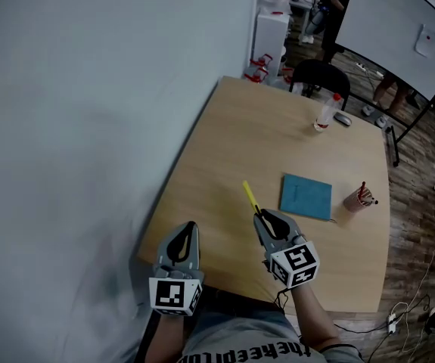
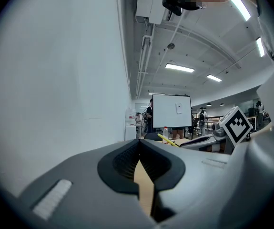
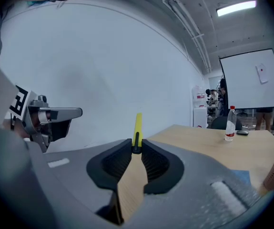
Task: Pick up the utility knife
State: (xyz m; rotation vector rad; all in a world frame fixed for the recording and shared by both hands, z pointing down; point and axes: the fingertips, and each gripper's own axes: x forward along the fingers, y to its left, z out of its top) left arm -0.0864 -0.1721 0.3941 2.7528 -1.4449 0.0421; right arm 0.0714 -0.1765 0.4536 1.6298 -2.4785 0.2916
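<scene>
**Knife is in your right hand-held gripper, gripped near one end**

Closest to you, at the bottom of the head view, are your two tools. The left hand-held gripper (image 1: 191, 227) has its jaws together with nothing between them, and it sits over the near edge of the table (image 1: 225, 142), close to the wall.

Your right hand-held gripper (image 1: 260, 215) is clamped on the utility knife (image 1: 250, 195). The tips pinch its dark part at one end, and the slim yellow body sticks out past them, pointing away from you. In the right gripper view the knife (image 3: 137, 126) stands above the tabletop against the wall, so it looks lifted clear of the table.

Expect the knife to be light and stiff, with a smooth plastic shell. Weight should not be a problem, but twist might be. Held this near the end, the long free part could pivot between the pads if you swing quickly. A hold nearer the middle of the body, across its flat sides, would likely sit steadier. You cannot tell from here whether the blade is out, so treat the far tip as sharp.

A blue notebook (image 1: 306, 196), a cup of pens (image 1: 359, 198) and a bottle (image 1: 327, 113) lie further out, well apart from the knife.
</scene>
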